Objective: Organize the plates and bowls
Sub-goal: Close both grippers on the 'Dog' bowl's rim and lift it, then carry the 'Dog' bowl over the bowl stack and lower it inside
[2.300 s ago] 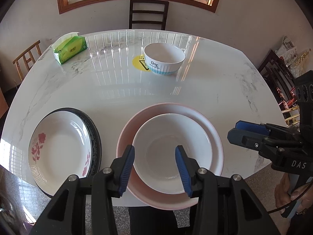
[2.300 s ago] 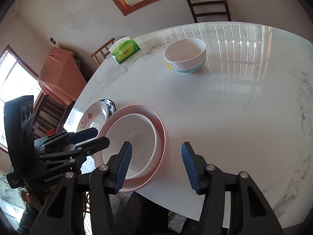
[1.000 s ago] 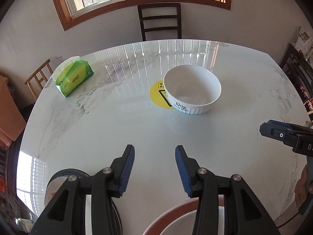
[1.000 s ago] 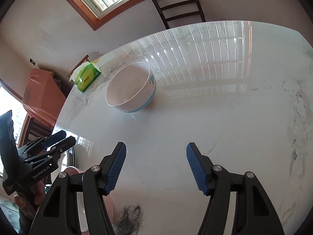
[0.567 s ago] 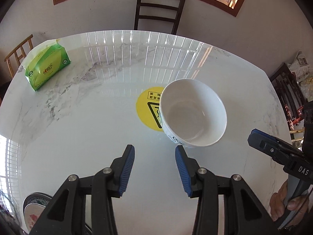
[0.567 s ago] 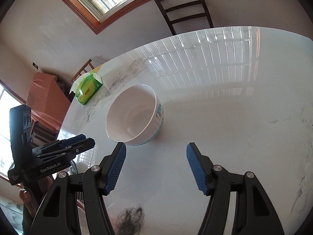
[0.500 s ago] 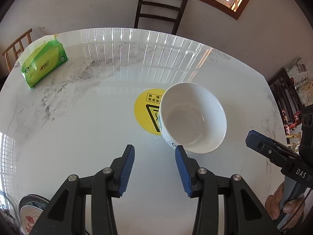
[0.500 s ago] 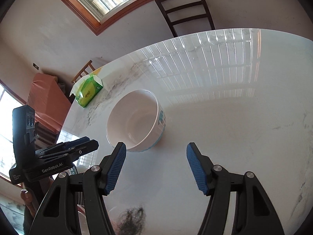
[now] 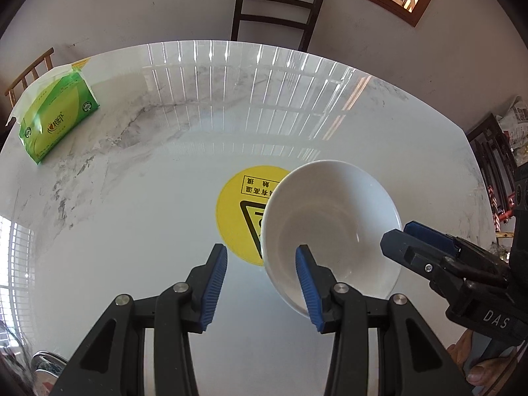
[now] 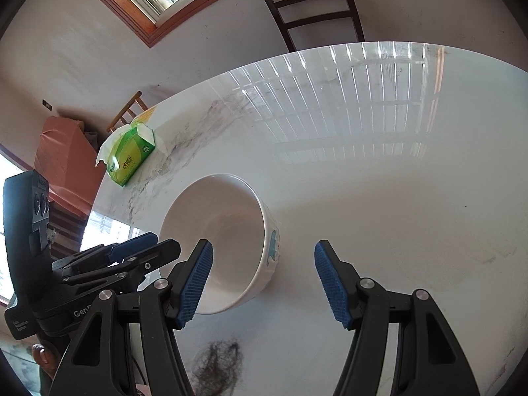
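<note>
We see a white marble table (image 9: 132, 231) filling most of both views, glossy with window reflections, and a dark wooden chair (image 9: 277, 10) stands against the wall at its far side. On the table sits a white bowl (image 9: 333, 227), upright and with nothing inside that we can make out, its near left edge overlapping a round yellow warning sticker (image 9: 241, 211); from the right wrist view the same bowl (image 10: 224, 234) shows a blue-green print on its outer wall. The left gripper (image 9: 260, 283) hangs over the bowl's near left rim with its jaws partly apart and nothing gripped: its right blue pad appears over the bowl's inside, its left pad outside over the table. The right gripper (image 10: 264, 280) has its jaws wider apart, also holding nothing, and its left pad appears over the bowl's inside while the right pad stands well clear over bare marble. A green tissue pack (image 9: 56, 118) lies near the table's far left edge, well apart from the bowl.
</note>
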Demonstrator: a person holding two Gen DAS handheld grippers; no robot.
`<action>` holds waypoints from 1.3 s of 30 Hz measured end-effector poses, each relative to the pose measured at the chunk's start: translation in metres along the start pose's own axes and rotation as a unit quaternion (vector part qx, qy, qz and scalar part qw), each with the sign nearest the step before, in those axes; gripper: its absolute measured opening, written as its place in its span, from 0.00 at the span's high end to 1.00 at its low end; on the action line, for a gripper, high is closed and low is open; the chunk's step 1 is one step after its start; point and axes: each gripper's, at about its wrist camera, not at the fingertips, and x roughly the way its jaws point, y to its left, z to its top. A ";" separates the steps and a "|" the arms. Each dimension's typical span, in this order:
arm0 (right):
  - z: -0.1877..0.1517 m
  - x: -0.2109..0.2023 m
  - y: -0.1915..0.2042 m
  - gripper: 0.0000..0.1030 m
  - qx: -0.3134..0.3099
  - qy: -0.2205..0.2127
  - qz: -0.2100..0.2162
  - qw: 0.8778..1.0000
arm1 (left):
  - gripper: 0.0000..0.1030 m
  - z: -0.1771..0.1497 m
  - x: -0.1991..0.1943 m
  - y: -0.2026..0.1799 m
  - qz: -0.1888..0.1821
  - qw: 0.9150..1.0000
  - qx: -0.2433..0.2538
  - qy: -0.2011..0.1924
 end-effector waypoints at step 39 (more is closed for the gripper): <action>-0.098 -0.102 0.044 0.82 -0.014 0.009 0.079 0.997 | 0.89 -0.130 -0.161 -0.050 0.055 0.989 0.062 -0.123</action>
